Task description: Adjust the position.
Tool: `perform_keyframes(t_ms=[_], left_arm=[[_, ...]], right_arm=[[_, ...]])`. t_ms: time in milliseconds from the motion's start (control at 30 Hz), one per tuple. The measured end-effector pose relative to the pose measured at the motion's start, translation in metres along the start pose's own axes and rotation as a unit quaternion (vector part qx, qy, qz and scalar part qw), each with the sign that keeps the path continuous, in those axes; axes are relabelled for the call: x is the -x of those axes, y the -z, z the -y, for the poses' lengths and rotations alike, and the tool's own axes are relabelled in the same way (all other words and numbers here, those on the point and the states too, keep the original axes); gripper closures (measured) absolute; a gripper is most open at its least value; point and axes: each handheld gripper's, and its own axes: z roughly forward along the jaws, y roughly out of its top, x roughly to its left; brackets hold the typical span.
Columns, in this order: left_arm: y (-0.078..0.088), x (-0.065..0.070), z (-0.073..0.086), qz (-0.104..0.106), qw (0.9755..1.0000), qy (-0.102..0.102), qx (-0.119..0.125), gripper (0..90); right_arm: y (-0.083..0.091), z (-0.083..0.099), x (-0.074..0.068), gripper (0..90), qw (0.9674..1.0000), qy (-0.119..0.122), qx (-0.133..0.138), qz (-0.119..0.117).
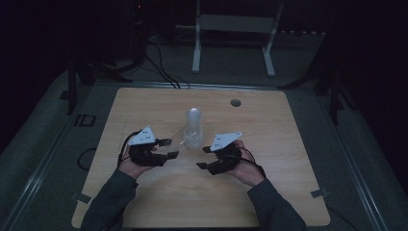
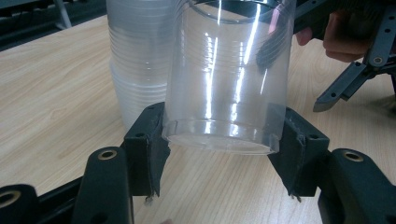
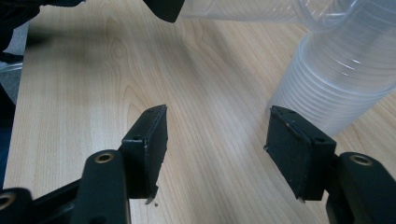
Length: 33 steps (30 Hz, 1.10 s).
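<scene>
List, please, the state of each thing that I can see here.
Left gripper: shut on the clear cup, jaws pressing its base.
Clear cup: held, tilted, empty.
Cup stack: standing on the table, nested.
Right gripper: open, nothing between the jaws.

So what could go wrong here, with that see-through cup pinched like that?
The left tool grips the clear cup only near its base, so the thin wall might buckle or the cup could slip out. The cup also sits right beside the stack of cups; a careless swing could knock the stack over. The right tool is open with nothing in it, near the stack, and could bump it too.
</scene>
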Motion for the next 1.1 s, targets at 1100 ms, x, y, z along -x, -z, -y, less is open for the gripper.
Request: perform_keyframes(t_ms=[1100], left_arm=[[0.0077,0.0008,0.0,0.022,0.9985,0.017,0.046,41.5]], right_arm=[[-0.0027,-0.0062,0.0017,34.0,0.997,-0.04,0.066,-0.001]])
